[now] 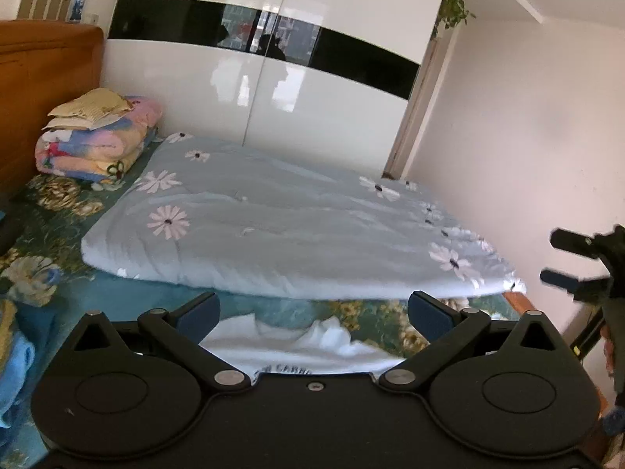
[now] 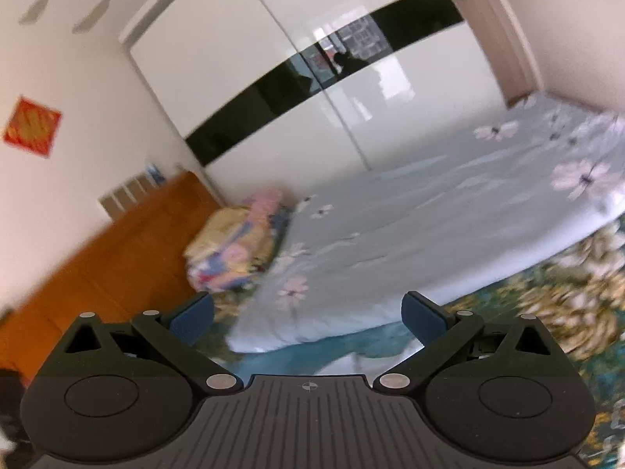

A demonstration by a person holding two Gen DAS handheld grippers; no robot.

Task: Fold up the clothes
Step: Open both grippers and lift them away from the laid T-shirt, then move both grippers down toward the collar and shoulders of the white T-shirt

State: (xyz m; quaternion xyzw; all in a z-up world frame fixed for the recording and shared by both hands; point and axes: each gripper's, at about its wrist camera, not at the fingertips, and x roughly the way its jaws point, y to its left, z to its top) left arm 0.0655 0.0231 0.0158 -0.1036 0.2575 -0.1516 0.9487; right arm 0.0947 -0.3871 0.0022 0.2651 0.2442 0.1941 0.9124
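Left wrist | white shirt (image 1: 297, 348) rumpled, dark lettering | left tongs (image 1: 312, 314), right tongs (image 2: 308, 314) spread, empty

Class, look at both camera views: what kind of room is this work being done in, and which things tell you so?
Most likely a home bedroom. A bed with a floral sheet carries a folded daisy-print quilt, a wooden headboard stands at one end, and a glossy sliding-door wardrobe lines the wall behind.

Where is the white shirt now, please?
In the left wrist view the white shirt lies low in the middle, on the green flowered bedspread, between the left gripper's open fingers, before the grey quilt.
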